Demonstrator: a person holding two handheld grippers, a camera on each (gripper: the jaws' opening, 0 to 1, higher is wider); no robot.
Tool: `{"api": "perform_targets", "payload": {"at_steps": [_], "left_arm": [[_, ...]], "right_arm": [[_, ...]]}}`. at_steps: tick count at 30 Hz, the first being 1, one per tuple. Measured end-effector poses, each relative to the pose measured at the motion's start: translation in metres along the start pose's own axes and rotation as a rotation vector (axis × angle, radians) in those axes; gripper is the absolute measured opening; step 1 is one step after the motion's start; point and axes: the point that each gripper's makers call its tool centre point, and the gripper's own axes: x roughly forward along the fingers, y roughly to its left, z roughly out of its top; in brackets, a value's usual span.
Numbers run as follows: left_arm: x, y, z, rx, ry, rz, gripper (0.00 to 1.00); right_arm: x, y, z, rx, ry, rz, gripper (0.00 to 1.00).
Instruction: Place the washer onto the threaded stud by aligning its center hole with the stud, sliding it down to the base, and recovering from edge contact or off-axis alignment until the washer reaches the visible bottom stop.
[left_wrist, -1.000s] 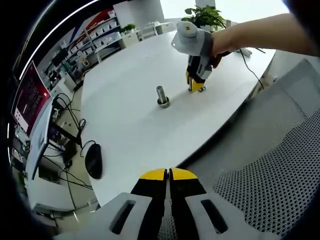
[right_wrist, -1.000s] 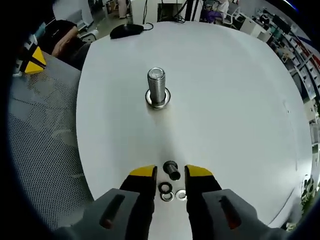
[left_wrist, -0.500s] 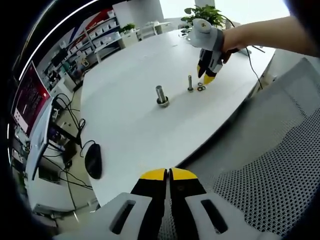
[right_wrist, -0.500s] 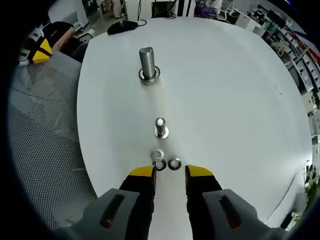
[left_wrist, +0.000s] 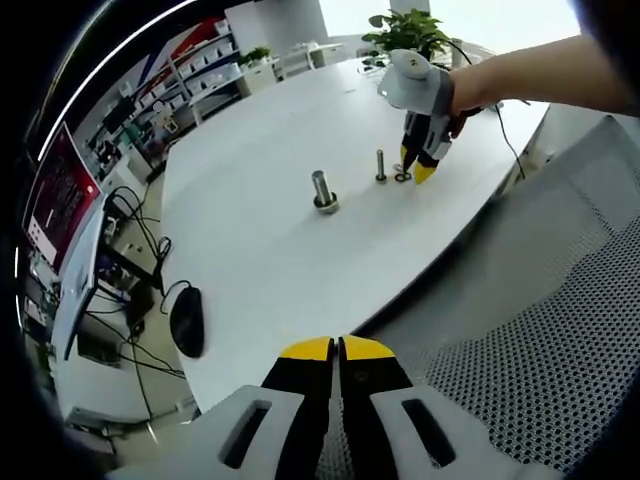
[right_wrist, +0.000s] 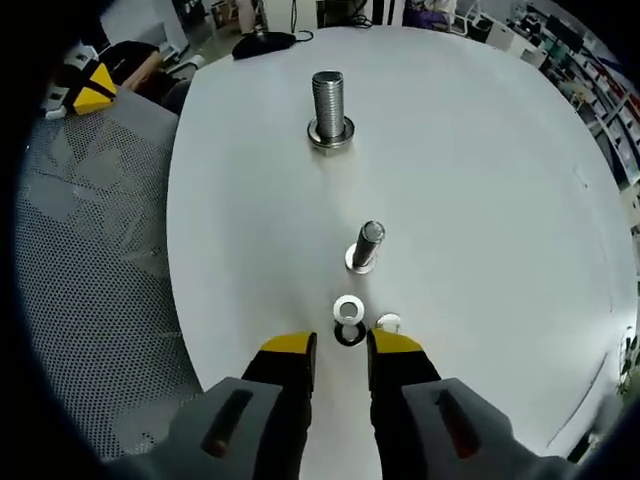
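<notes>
Two washers flat on table: thin, stiff, slippery; pinch the rim. Right gripper narrowly open, empty; left gripper closed.

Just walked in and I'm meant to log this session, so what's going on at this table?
A person is working with two handheld grippers at a white table. The right gripper, jaws open, hovers just short of the washers lying flat in front of a small upright stud. A larger threaded stud stands farther back. No washer is on either stud's tip yet. The left gripper is shut, held off the table's edge over a mesh chair.
</notes>
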Motion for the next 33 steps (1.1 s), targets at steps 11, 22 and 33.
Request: {"api": "perform_targets", "payload": {"at_steps": [11,22,33], "left_arm": [[-0.001,0.000,0.001,-0.002,-0.005,0.002,0.00],[-0.002,0.000,0.001,-0.003,-0.007,0.003,0.00],[-0.001,0.001,0.002,-0.003,-0.009,0.004,0.00]], "right_arm": [[0.002,0.002,0.003,-0.011,0.005,-0.012,0.14],[-0.009,-0.001,0.001,-0.005,-0.004,-0.006,0.14],[-0.038,-0.006,0.027,0.011,-0.087,-0.017,0.14]]}}
